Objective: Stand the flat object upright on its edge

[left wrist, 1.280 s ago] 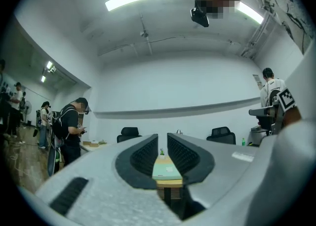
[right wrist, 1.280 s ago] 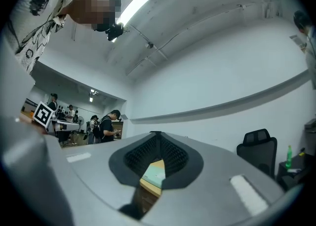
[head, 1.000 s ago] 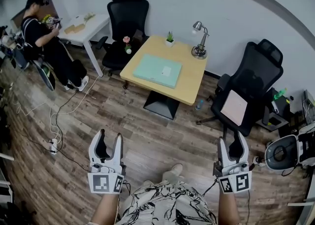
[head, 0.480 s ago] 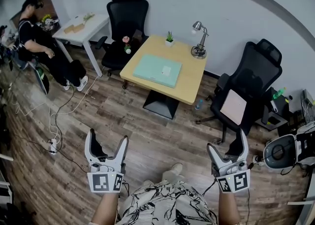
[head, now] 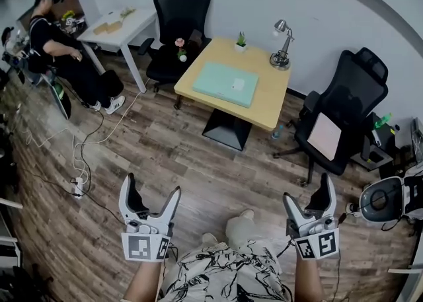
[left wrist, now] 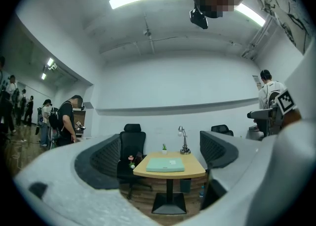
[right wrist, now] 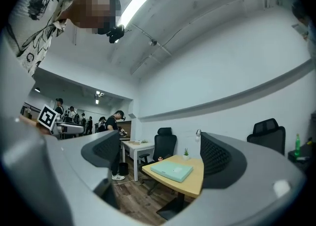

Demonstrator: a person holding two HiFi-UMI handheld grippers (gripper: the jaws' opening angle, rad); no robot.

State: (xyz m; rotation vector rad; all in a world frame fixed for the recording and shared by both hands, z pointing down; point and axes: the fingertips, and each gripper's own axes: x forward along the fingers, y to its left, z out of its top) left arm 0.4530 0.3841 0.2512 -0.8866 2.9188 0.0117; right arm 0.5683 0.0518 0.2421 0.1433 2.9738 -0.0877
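A flat mint-green object [head: 230, 84] lies flat on the yellow wooden table [head: 266, 106] across the room, far beyond both grippers. It also shows between the jaws in the left gripper view as the mint-green object [left wrist: 165, 164] and in the right gripper view as the mint-green object [right wrist: 171, 170]. My left gripper [head: 151, 188] is held low over the wood floor, its jaws opening wide with nothing between them. My right gripper [head: 307, 191] stands open and empty at the same height.
A desk lamp [head: 281, 46], a small plant [head: 241, 41] and a flower pot [head: 179, 48] stand at the table's far edge. Black office chairs [head: 177, 26] [head: 344, 112] flank it. A person [head: 63, 49] sits at a white desk [head: 119, 26]. Cables and a power strip [head: 78, 187] lie on the floor at the left.
Both grippers' jaws have spread from narrow to wide. The head view has shifted, so the table now sits a little further right and higher.
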